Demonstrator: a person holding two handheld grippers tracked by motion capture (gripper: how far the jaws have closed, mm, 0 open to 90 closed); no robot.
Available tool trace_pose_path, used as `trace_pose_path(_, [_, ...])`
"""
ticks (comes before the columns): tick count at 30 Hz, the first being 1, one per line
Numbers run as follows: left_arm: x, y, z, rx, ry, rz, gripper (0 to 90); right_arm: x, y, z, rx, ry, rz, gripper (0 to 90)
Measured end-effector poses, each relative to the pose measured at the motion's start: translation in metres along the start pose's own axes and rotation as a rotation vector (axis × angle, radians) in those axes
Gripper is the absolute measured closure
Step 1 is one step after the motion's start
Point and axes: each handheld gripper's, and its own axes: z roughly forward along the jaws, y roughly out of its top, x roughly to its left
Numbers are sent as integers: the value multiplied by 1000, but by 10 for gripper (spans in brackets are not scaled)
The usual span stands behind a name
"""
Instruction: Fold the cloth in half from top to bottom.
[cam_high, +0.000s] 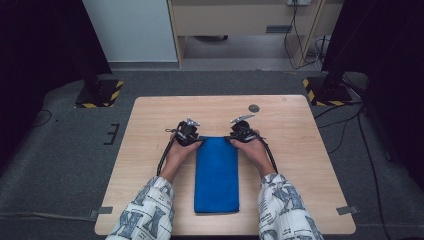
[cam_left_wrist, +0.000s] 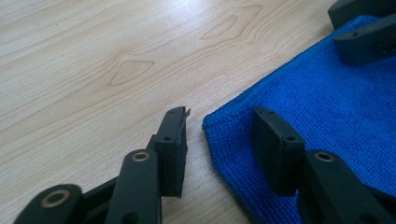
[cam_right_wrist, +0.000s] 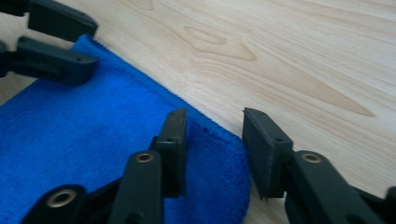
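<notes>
At blue towel (cam_high: 216, 175) far corners, both tools agape

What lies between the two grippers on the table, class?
The far edge of the blue towel spans the gap between the left gripper and the right gripper, each open astride a corner, as the high view shows.

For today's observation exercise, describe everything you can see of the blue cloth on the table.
The blue cloth is a bright blue, nubbly towel-like fabric, lying flat as a long narrow rectangle, apparently folded, on the wooden table. Its long side runs away from the person. The left gripper and right gripper each straddle one far corner with open jaws, one jaw over the cloth and one over bare wood; neither has clamped it.
</notes>
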Motion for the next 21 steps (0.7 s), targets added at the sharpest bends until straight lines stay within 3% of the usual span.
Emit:
trace_pose_path(3, [-1,-1,0,-8,5,-5,606,1,-2,-1,-6,12,-8,722])
trace_pose_path(9, [-6,-3,0,-25,-32,-3,789,1,-8,-4,-21,47,2,852])
trace_pose_path(13, [-7,-2,-4,-27,-31,8,851,4,-5,-9,-36,54,-10,860])
trace_pose_path(21, [-10,7,-23,-101,-32,18,863,6,2,-30,-87,65,-18,866])
